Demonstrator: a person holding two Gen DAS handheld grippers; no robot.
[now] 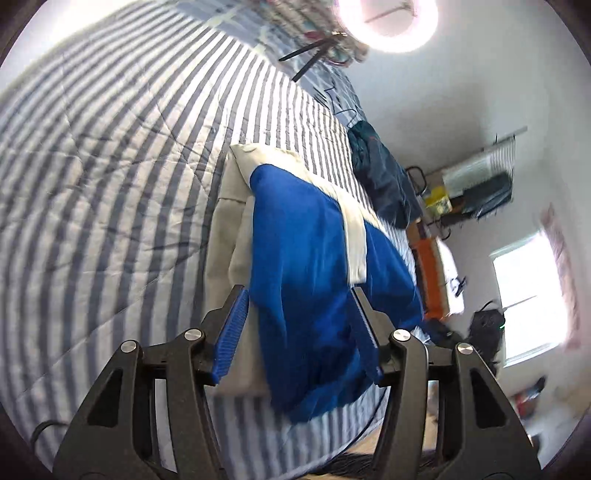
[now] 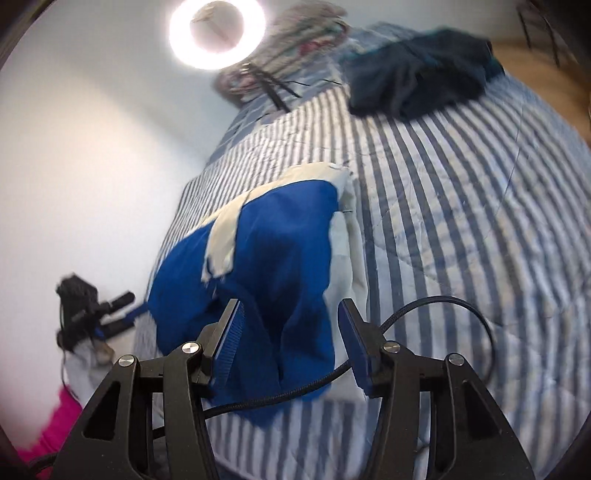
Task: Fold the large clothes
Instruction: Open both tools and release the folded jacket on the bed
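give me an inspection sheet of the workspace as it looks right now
surface: bed with striped quilt, lightly creased.
job's things: blue and cream garment, partly folded, lying on the quilt.
clutter: dark garment bunched near the quilt's far edge; floral pillow at the head.
grippers: left gripper open, blue cloth between its jaws, not pinched; right gripper open over the same cloth.
cables: black cable looping across the right gripper.
surroundings: ring light, window, white walls.
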